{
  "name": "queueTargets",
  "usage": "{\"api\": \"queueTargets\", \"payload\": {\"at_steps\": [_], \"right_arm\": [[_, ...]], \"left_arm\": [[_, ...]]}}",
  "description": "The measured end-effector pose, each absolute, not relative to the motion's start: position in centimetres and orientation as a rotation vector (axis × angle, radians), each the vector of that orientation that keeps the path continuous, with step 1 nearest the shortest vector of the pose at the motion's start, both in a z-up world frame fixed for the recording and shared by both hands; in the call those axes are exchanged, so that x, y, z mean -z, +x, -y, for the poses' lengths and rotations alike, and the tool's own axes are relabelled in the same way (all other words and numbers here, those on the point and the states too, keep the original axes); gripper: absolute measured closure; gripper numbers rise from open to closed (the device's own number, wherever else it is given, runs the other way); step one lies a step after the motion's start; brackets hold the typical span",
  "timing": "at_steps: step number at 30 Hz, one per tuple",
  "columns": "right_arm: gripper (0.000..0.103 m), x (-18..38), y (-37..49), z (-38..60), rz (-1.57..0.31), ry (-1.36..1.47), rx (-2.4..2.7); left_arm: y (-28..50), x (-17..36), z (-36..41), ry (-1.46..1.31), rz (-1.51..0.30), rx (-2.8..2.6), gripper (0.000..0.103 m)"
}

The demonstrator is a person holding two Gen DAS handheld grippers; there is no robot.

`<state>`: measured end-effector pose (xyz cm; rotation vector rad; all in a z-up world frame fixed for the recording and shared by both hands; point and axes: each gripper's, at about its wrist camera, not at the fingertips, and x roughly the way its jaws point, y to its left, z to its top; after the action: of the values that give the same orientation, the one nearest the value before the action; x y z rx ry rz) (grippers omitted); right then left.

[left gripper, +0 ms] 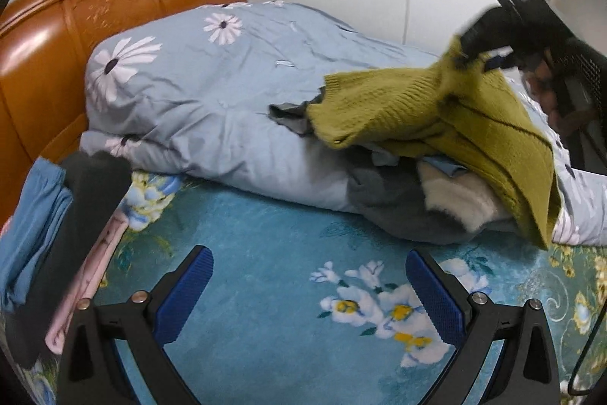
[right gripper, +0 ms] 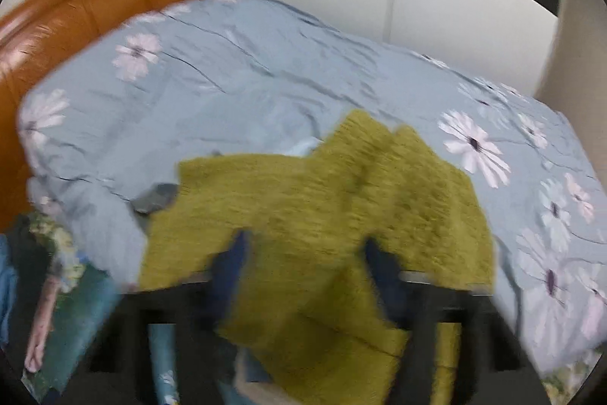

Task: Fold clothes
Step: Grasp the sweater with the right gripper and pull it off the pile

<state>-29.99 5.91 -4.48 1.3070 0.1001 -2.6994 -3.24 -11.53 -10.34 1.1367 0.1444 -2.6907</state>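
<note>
Olive knit sweater [left gripper: 455, 116] hangs lifted off the unsorted clothes pile [left gripper: 409, 200] against the rolled duvet [left gripper: 212, 93] on the bed, pinched in the right gripper [right gripper: 303, 253]; blur hides the pad contact, so the grip is probable. Left gripper [left gripper: 307, 287] hovers empty, jaws wide. Folded items [left gripper: 34, 226] sit at left. Most folding remains; lower pile garments are indistinct.

Ribbed knit olive sweater [left gripper: 436, 109], glossy wooden headboard [left gripper: 57, 37], smooth cotton quilt [left gripper: 212, 93]
</note>
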Motion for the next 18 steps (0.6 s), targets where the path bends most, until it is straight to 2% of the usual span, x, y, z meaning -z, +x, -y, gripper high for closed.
{"api": "queueTargets", "payload": {"at_steps": [2, 5, 11, 18], "right_arm": [[0.093, 4.5, -30.5, -6.7, -0.003, 1.367, 2.675], [0.095, 2.9, -29.4, -7.9, 0.050, 1.343, 2.703], [0.096, -2.0, -25.0, -10.5, -0.008, 1.199, 2.773], [0.096, -5.1, -15.6, -16.1, -0.042, 1.082, 2.844]], "left_arm": [[-2.8, 10.3, 12.2, 1.138, -0.189, 2.681, 0.000], [-1.9, 10.0, 13.3, 1.128, -0.250, 2.676, 0.000], [-0.5, 9.5, 14.0, 1.158, -0.354, 2.676, 0.000], [1.4, 8.6, 13.9, 1.191, -0.486, 2.686, 0.000]]}}
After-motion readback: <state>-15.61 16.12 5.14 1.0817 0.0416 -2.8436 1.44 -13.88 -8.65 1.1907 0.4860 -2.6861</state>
